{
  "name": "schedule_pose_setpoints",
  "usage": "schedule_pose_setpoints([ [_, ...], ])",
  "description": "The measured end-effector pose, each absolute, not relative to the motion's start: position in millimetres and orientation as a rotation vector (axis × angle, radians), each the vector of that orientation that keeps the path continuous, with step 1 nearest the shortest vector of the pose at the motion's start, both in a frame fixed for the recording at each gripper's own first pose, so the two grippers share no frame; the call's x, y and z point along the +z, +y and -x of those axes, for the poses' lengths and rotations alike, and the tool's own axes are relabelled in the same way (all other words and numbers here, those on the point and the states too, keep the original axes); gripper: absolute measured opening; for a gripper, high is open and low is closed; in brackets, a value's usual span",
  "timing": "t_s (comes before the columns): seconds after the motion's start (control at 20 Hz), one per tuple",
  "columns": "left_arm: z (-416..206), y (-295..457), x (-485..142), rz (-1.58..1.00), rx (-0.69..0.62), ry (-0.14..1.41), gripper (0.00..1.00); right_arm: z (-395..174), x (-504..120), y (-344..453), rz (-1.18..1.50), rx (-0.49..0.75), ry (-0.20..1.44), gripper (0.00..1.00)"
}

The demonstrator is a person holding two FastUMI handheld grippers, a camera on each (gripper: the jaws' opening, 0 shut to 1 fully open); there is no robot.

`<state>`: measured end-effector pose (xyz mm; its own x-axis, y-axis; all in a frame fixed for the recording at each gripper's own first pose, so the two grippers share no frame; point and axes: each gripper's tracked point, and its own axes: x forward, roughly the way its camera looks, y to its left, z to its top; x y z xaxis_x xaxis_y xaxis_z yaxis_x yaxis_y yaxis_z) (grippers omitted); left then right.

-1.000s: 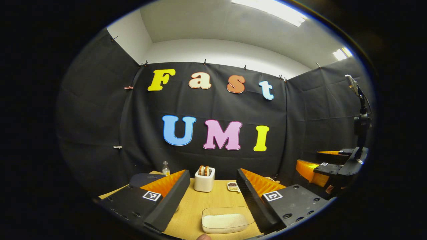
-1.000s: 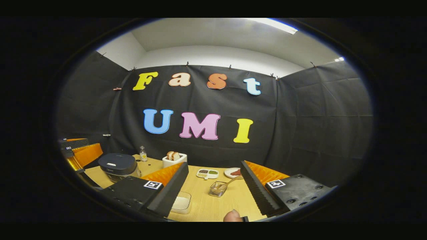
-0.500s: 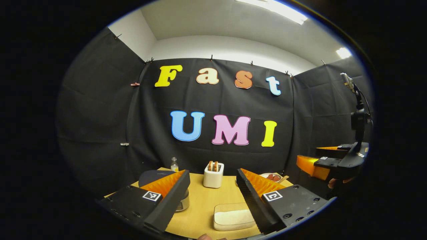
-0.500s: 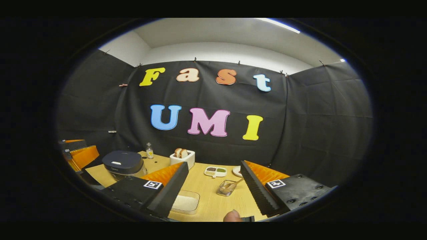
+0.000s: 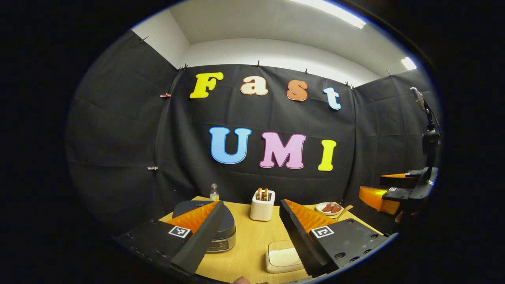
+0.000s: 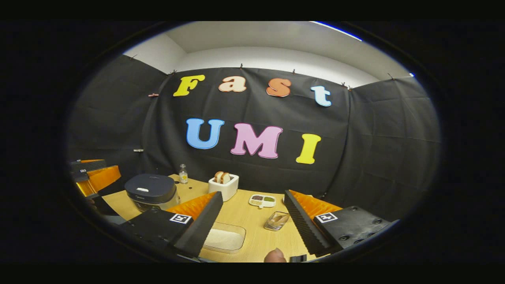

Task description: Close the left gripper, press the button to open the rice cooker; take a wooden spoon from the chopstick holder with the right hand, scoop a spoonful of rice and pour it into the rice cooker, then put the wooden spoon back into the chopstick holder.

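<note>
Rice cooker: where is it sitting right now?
In the right gripper view the rice cooker stands, lid shut, at the table's left end, left of the toaster, beside the small bottle.

In the right gripper view, the wooden table (image 6: 244,215) carries a dark-lidded round rice cooker (image 6: 151,192) at the left, with a small clear bottle (image 6: 183,174) behind it and a white toaster holding bread slices (image 6: 223,184) to its right. Before the toaster lies a shallow clear tray of rice (image 6: 225,238); right of that tray stands a clear glass chopstick holder (image 6: 277,220), and behind it a white divided dish (image 6: 262,200)
</note>
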<state>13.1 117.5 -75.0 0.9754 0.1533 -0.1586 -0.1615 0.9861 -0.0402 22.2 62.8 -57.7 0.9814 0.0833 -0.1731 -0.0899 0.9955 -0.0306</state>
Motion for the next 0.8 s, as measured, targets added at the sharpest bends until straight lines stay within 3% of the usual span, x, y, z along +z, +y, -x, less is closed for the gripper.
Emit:
schedule_pose_setpoints([
  [0.6, -67.6, 159.9, -124.0, 0.03, 0.384, 0.274, 0.95, -70.9, -98.0, 101.6, -0.092, 0.331, 0.219, 0.98],
  [0.8, -87.4, 184.6, -150.6, 0.047, 0.418, 0.326, 0.95, -79.8, -97.0, 98.6, -0.106, 0.333, 0.224, 0.98],
])
